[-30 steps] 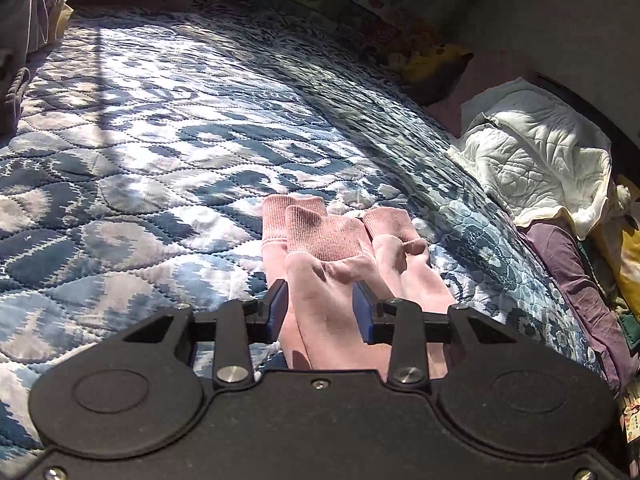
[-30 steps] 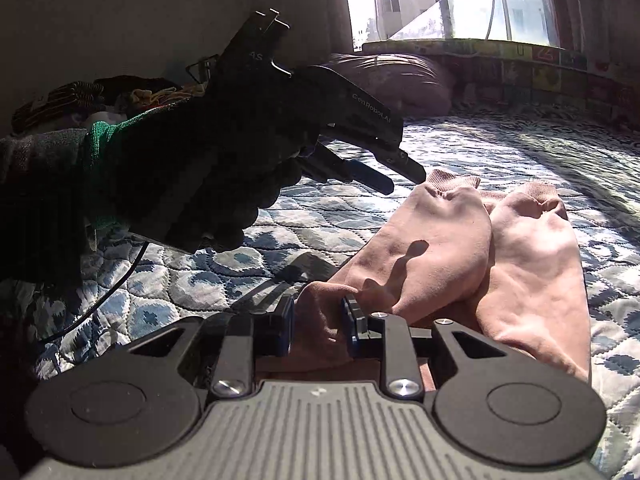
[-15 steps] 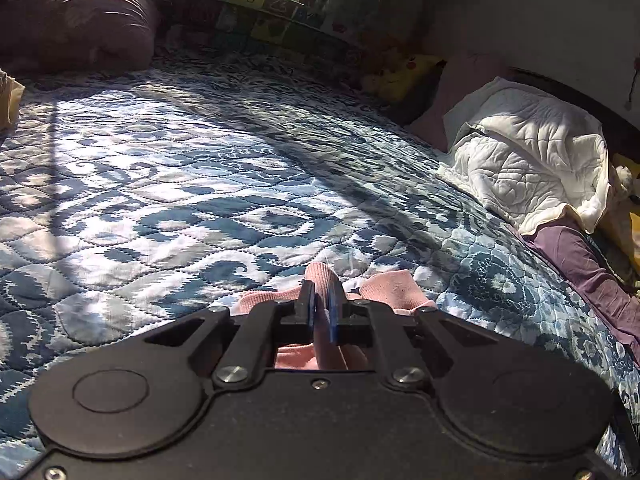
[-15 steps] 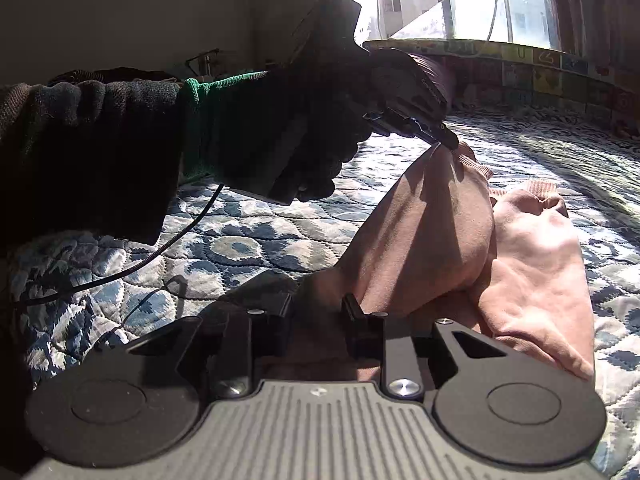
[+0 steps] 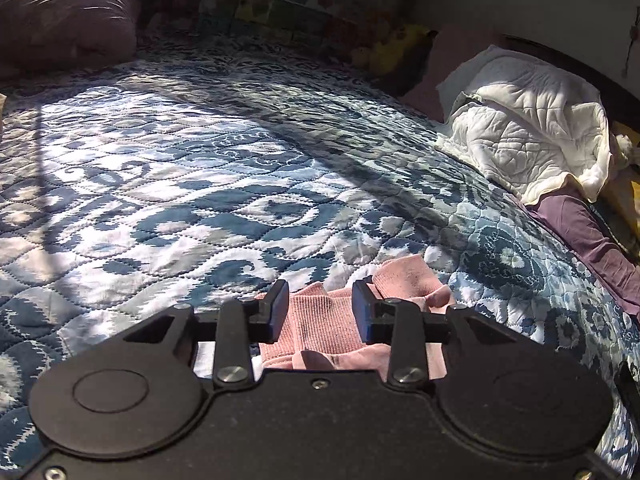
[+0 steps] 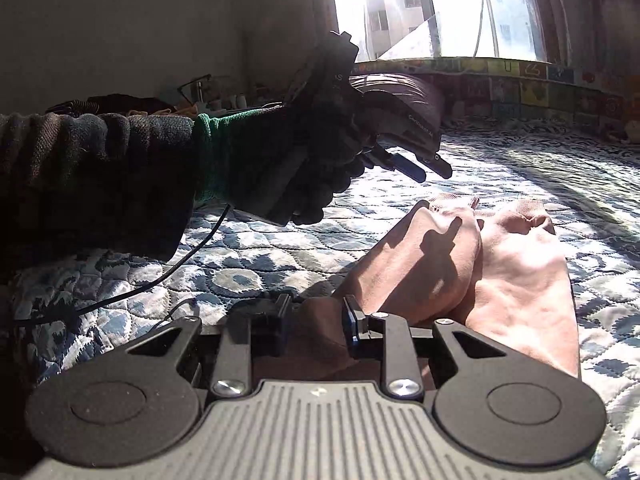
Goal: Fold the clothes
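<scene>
Garment: pink trousers, lay flat on the bed, two legs side by side, ribbed cuffs pointing toward the window end.
Bed cover: blue-and-white quilt, half in sun, half in shade.
Left gripper: jaws stood well apart, nothing between the pads; hovered above the cuff end of the trousers, clear of the cloth in the right wrist view, casting a shadow on one leg.
Left hand: dark glove, green cuff and dark sleeve behind it, wrapped round the gripper handle; thin black cable hung from it down to the quilt.
Right gripper: jaws part open, low at the near end of the trousers; a fold of pink cloth sat between the pads, but whether pinched or only lying there, could not tell.
Surroundings: white quilted blanket heaped at the bed's far side over purple cloth; brown pillow near the window.
</scene>
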The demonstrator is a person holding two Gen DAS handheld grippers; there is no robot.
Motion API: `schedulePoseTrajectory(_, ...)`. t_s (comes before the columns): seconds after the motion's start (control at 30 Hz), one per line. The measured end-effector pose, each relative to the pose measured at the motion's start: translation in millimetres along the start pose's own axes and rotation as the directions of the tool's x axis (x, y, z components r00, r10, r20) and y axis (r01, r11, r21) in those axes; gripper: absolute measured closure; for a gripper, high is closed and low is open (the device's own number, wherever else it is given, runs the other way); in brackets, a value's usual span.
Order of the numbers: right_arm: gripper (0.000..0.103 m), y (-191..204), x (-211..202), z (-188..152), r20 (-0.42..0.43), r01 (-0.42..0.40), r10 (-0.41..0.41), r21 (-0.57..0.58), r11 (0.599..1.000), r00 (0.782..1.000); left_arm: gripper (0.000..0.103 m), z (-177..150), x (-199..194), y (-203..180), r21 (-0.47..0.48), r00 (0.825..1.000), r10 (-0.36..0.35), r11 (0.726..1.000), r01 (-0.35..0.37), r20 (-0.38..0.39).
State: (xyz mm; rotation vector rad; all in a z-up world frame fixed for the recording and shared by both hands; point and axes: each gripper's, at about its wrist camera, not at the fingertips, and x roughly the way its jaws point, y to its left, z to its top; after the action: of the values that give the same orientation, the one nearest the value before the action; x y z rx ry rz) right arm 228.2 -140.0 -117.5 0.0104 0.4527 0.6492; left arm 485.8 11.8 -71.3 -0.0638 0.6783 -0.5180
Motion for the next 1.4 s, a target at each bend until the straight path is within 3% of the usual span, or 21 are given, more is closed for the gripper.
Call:
schedulePoseTrajectory(0.1, 0.074, -2, 5, -2, -0.025, 0.007, -0.006, 0.009, 1.000, 1.000, 0.062, 11, 13, -24, 0.218, 0.995, 0.003, 0.976, 0.019, -0.098)
schedulePoseTrajectory(0.27, 0.073, -2, 7, -4, -0.030, 0.004, -0.004, 0.010, 1.000, 1.000, 0.061, 19, 44, -30, 0.214, 0.973, 0.009, 0.976, 0.041, -0.230)
schedulePoseTrajectory(0.33, 0.073, -2, 8, -5, -0.033, 0.004, -0.004, 0.009, 1.000, 0.999, 0.067, 8, 55, -24, 0.170, 0.969, 0.033, 0.985, 0.009, -0.245)
schedulePoseTrajectory(0.4, 0.072, -1, 9, -5, -0.032, 0.008, -0.008, 0.004, 1.000, 0.999, 0.081, 1, 57, -30, 0.172, 0.973, 0.055, 0.985, -0.016, -0.226)
schedulePoseTrajectory(0.5, 0.071, 0, 6, -5, -0.016, 0.018, -0.018, -0.005, 1.000, 1.000, 0.092, -6, 52, -38, 0.182, 0.982, 0.086, 0.982, -0.055, -0.166)
schedulePoseTrajectory(0.6, 0.070, -1, 9, -7, -0.038, 0.013, -0.013, 0.002, 1.000, 0.999, 0.095, -3, 29, -38, 0.106, 0.993, 0.105, 0.989, -0.099, -0.052)
schedulePoseTrajectory(0.67, 0.069, -3, 16, -9, -0.079, 0.000, 0.001, 0.010, 1.000, 0.997, 0.095, 6, 20, -34, 0.033, 0.997, 0.080, 0.996, -0.079, -0.005)
schedulePoseTrajectory(0.7, 0.069, -4, 19, -9, -0.094, -0.004, 0.006, 0.014, 1.000, 0.996, 0.095, 4, 24, -34, 0.030, 0.995, 0.102, 0.994, -0.102, -0.009)
schedulePoseTrajectory(0.87, 0.068, -3, 18, -10, -0.091, 0.000, 0.002, 0.015, 1.000, 0.996, 0.093, -9, 58, -38, 0.122, 0.982, 0.174, 0.979, -0.164, -0.079)
schedulePoseTrajectory(0.93, 0.068, 0, 13, -9, -0.069, 0.007, -0.007, 0.006, 1.000, 0.998, 0.086, -5, 57, -41, 0.135, 0.977, 0.200, 0.973, -0.189, -0.074)
schedulePoseTrajectory(1.0, 0.068, 2, 5, -5, -0.032, 0.008, -0.008, 0.000, 1.000, 0.999, 0.068, -1, 54, -44, 0.147, 0.972, 0.224, 0.966, -0.213, -0.065)
schedulePoseTrajectory(1.03, 0.067, 2, 1, -3, -0.011, 0.006, -0.006, -0.001, 1.000, 1.000, 0.065, 1, 45, -45, 0.144, 0.974, 0.224, 0.966, -0.217, -0.037)
schedulePoseTrajectory(1.2, 0.067, -1, -7, 4, 0.004, 0.015, -0.015, 0.000, 1.000, 1.000, 0.066, -6, -4, -36, 0.096, 0.978, 0.206, 0.973, -0.208, 0.030)
schedulePoseTrajectory(1.33, 0.067, -2, -11, 6, 0.023, 0.003, -0.003, 0.011, 1.000, 1.000, 0.072, -25, -5, -43, 0.142, 0.986, 0.167, 0.976, -0.162, -0.022)
schedulePoseTrajectory(1.4, 0.067, 0, -2, 2, -0.012, -0.012, 0.013, 0.010, 1.000, 1.000, 0.074, -35, -5, -47, 0.164, 0.988, 0.148, 0.977, -0.139, -0.048)
